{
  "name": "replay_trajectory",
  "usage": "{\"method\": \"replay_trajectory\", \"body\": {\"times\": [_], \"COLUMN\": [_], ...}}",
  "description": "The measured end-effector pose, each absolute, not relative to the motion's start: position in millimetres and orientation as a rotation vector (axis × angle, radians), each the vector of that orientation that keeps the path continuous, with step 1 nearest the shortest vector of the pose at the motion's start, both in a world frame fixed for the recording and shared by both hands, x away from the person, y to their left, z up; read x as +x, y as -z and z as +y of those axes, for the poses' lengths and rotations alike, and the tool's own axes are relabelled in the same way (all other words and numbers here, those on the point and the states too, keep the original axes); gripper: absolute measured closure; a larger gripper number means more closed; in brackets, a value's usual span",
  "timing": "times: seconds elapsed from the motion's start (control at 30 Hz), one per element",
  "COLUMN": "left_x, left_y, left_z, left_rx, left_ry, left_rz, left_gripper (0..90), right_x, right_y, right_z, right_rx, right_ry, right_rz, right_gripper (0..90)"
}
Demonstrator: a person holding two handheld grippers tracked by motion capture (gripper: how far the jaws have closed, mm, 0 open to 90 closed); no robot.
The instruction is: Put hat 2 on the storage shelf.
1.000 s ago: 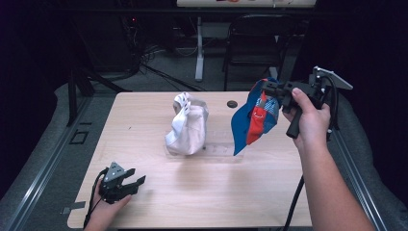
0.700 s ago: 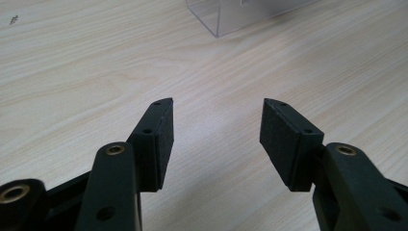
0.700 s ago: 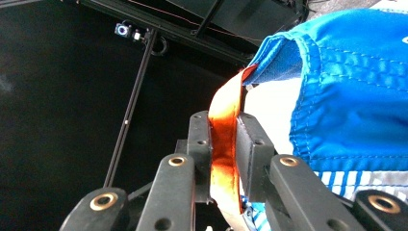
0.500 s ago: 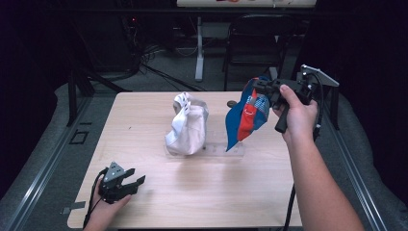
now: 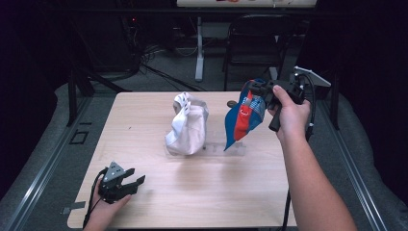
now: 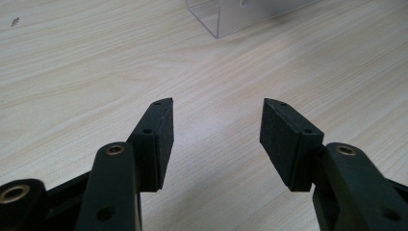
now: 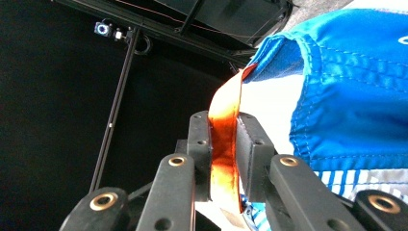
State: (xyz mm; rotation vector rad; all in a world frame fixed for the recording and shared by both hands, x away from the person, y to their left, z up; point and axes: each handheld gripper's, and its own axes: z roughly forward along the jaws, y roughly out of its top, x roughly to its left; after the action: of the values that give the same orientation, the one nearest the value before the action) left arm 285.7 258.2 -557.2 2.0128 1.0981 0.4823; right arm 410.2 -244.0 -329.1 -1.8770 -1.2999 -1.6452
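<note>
High view: right gripper [image 5: 262, 90] fingers clamped on blue-red garment [image 5: 243, 120]; left gripper [image 5: 129, 183] fingers apart.

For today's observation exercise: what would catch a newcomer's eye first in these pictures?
The blue and red garment dangles above the table's right half, pinched by its orange edge in the right gripper. A crumpled white garment sits mid-table. At the near left corner the left gripper rests, jaws apart.

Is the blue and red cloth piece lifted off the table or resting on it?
Lifted. The blue and red cloth piece hangs from the right claw, shut on its orange edge, above the wooden table.
</note>
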Motion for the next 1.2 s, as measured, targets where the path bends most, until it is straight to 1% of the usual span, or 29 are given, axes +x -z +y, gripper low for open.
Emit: {"method": "replay_trajectory", "body": {"times": [0.47, 0.9, 1.2], "left_x": [286, 286, 286], "left_y": [557, 557, 557], "left_z": [259, 258, 258], "left_rx": [2.015, 2.016, 2.014], "left_ry": [-0.482, -0.483, -0.481], "left_rz": [1.095, 1.096, 1.098], "left_gripper": [46.3, 46.3, 46.3], "right_x": [415, 412, 408], "right_y": [346, 372, 379], "right_z": [-232, -230, -231], "right_rx": [-1.873, -1.883, -1.897], "right_ry": [1.6, 1.526, 1.501], "right_rz": [-1.319, -1.364, -1.396], "right_gripper": [78.0, 77.9, 77.7]}}
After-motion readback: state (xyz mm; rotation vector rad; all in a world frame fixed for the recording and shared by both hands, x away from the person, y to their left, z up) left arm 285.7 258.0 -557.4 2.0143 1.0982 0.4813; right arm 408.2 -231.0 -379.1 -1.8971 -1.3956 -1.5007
